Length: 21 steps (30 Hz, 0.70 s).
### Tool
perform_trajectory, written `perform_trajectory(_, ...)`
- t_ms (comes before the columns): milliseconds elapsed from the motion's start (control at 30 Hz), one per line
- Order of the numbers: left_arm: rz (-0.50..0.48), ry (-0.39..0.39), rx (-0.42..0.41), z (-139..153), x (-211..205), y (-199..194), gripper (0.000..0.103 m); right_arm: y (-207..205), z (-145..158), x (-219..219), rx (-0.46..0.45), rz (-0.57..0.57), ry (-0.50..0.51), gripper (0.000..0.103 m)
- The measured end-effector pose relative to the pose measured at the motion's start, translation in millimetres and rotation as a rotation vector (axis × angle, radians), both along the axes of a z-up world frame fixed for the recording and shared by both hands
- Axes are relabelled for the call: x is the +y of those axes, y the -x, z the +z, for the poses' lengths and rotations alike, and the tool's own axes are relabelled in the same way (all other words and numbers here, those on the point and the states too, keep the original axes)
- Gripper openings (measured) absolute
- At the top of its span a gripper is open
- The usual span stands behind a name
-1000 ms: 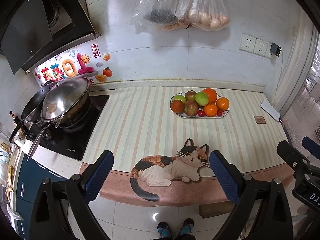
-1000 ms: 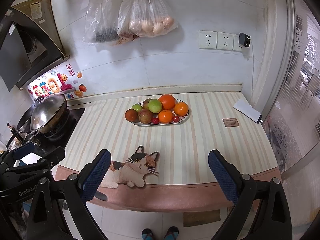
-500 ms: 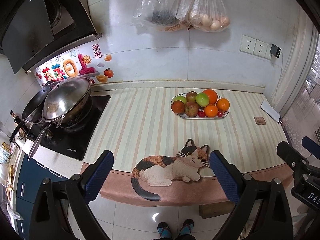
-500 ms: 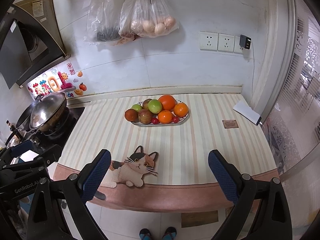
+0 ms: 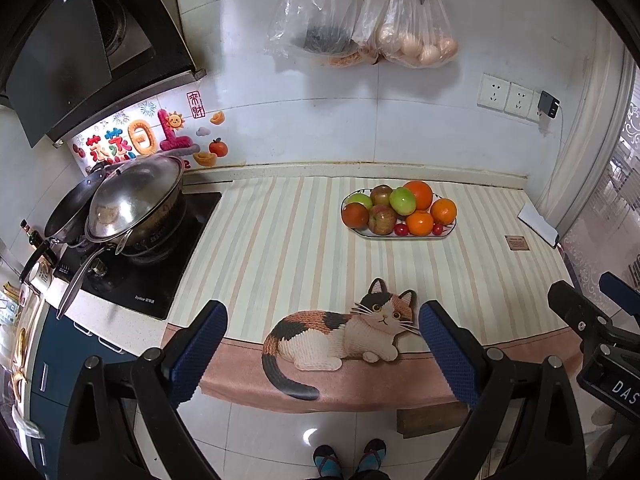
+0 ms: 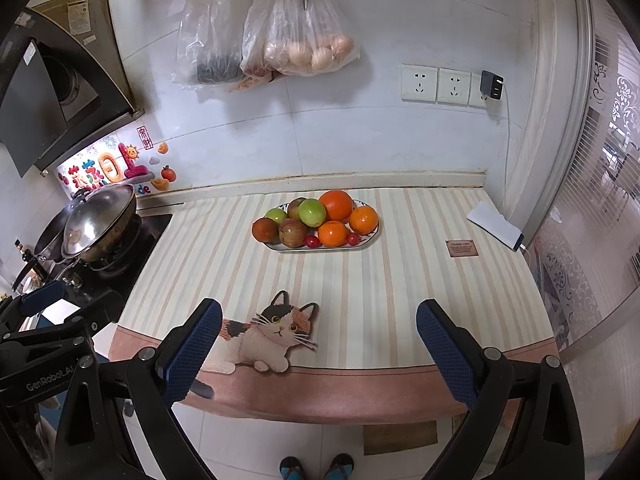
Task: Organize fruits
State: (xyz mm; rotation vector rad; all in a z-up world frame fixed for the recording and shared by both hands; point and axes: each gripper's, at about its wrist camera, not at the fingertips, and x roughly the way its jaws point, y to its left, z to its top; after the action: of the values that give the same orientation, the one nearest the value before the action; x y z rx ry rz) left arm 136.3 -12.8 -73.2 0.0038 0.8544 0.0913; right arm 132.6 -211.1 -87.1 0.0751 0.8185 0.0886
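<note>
A white oval plate (image 5: 447, 233) (image 6: 370, 237) sits at the back of the striped counter, piled with oranges (image 5: 418, 194) (image 6: 336, 205), green apples (image 5: 402, 201) (image 6: 312, 212), red apples (image 5: 382, 219) (image 6: 293, 233) and small red fruits (image 5: 401, 229) (image 6: 312, 241). My left gripper (image 5: 322, 346) is open and empty, held off the counter's front edge. My right gripper (image 6: 318, 342) is open and empty, also in front of the counter. Both are far from the plate.
A wok with a steel lid (image 5: 134, 198) sits on the black cooktop (image 5: 132, 280) at the left. A cat-shaped mat (image 5: 344, 332) lies at the front edge. A white phone (image 6: 494, 226) and a small brown card (image 6: 462, 248) lie at the right. Bags (image 6: 300, 40) hang on the wall.
Both grippers have shifted slightly nearer and higher over the counter's front edge; the plate and fruits have not moved. Both stay open.
</note>
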Motion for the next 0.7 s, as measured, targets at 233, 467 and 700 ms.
perform_trajectory(233,-0.002,0.001,0.001,-0.2,0.3,0.6,0.098,1.3,1.8,0.3,0.000,0.006,-0.003,0.100)
perform_trajectory(467,0.004,0.004,-0.002,2.3,-0.4,4.3,0.098,5.7,2.8,0.3,0.001,0.019,-0.002,0.100)
perform_trajectory(700,0.016,0.003,-0.001,2.8,-1.1,11.1,0.098,5.7,-0.3,-3.1,0.011,0.034,-0.009,0.100)
